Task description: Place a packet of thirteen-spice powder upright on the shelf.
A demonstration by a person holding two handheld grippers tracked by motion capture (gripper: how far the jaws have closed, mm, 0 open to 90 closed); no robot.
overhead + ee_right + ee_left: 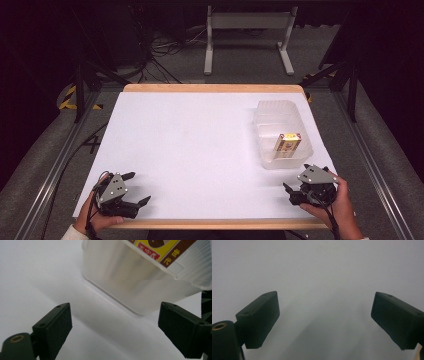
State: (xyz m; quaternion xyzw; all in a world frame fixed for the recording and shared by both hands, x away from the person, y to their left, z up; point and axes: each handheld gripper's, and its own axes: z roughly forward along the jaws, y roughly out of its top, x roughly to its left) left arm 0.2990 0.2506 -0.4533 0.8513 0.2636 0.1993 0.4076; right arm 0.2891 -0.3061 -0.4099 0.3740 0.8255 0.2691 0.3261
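Right gripper [295, 194] is sitting with jaws wide and empty, the box [286, 143] lying in the tub [267, 112] around 12 o'clock.

The high view looks forward and down over the whole table [200, 150]. Both gripper views sit low, close to its white top; the right gripper view shares the clear tub [130, 287].

Yellow-and-brown box [287, 145] in a translucent whitish container [267, 112] on a white table [190, 145]

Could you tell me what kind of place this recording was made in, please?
Probably a lab recording station: a white-topped table inside a metal frame, loose cables on grey carpet, dark surroundings, and a hand-held gripper at each near corner.
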